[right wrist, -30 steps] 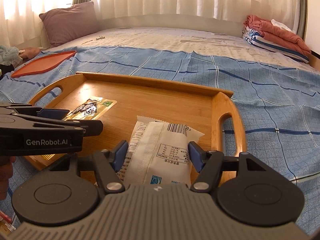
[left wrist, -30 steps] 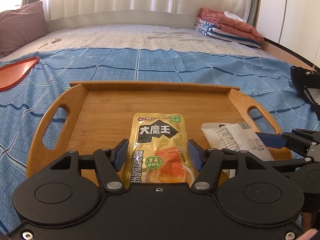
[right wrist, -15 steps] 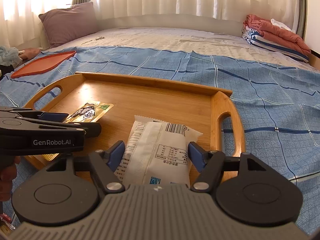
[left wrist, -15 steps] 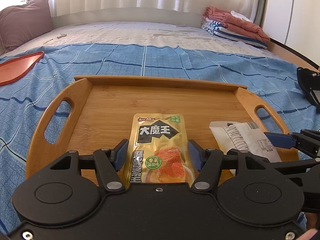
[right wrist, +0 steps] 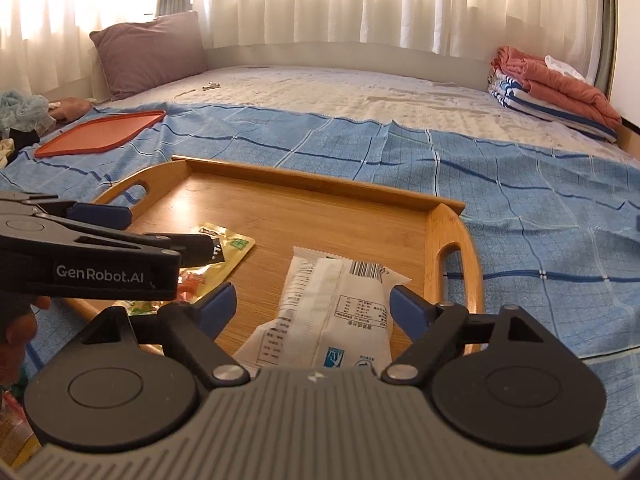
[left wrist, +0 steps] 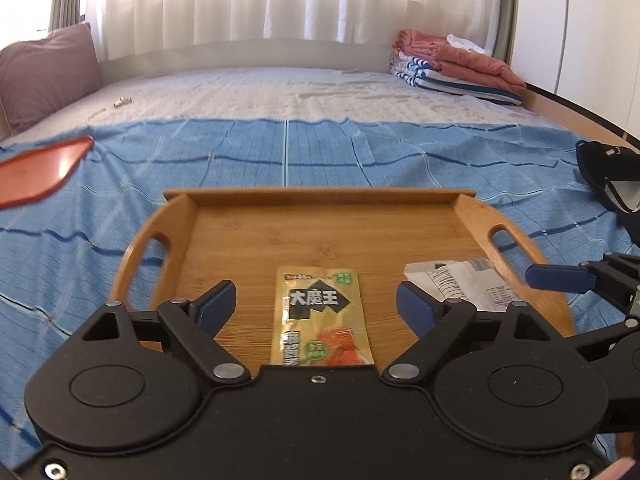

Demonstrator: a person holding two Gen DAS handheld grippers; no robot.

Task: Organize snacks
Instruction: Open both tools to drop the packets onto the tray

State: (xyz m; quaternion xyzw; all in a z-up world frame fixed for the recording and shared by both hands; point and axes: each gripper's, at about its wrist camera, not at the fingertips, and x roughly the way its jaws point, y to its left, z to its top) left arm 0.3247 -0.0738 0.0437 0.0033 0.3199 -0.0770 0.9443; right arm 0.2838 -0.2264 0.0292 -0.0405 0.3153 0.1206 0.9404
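Observation:
A wooden tray with handle cut-outs lies on the blue bedspread; it also shows in the right wrist view. A gold snack packet lies flat on the tray's near middle, between the wide-open fingers of my left gripper, untouched. A white snack packet lies on the tray's right part, between the open fingers of my right gripper, also untouched. The white packet shows in the left wrist view too, and the gold packet is partly hidden behind the left gripper in the right wrist view.
A red flat tray lies on the bedspread to the far left. Folded blankets are stacked at the back right and a purple pillow at the back left. A black object sits at the right edge.
Both grippers have opened wide and let go of their packets, which now lie on the tray. Both grippers have drawn back and up a little.

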